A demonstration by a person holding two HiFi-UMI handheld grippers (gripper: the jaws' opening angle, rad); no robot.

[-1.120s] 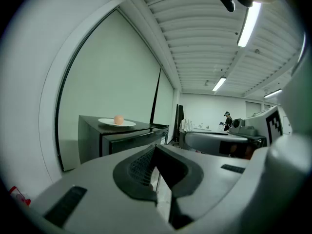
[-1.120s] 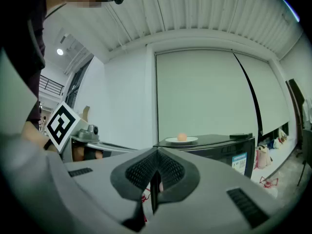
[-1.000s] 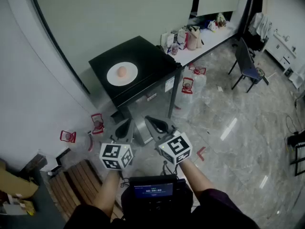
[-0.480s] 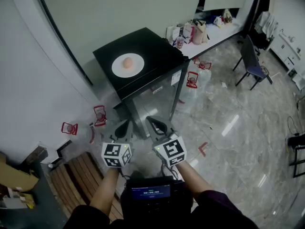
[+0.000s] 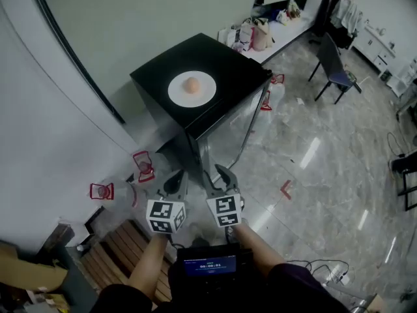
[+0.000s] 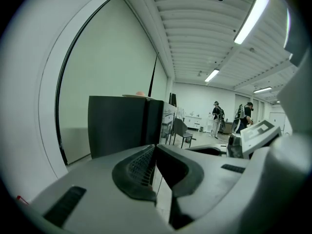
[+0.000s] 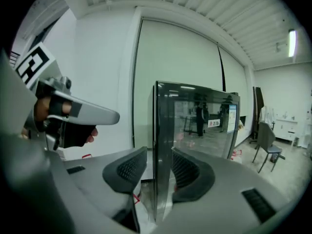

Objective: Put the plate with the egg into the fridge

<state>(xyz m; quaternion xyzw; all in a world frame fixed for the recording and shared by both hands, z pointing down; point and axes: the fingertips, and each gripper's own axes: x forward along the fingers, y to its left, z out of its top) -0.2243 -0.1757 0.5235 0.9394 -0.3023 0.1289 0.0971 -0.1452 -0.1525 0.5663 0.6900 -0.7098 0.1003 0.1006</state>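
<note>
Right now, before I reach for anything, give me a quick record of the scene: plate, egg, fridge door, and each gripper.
plate: white, on top of the black fridge
egg: on the plate, near its middle
fridge door: glass, looks closed
left gripper: shut, empty
right gripper: open, its jaws have just been opening; nothing gripped, the door's edge lines up ahead in the gap
progress: plate not yet picked up, both grippers low in front of the fridge
</note>
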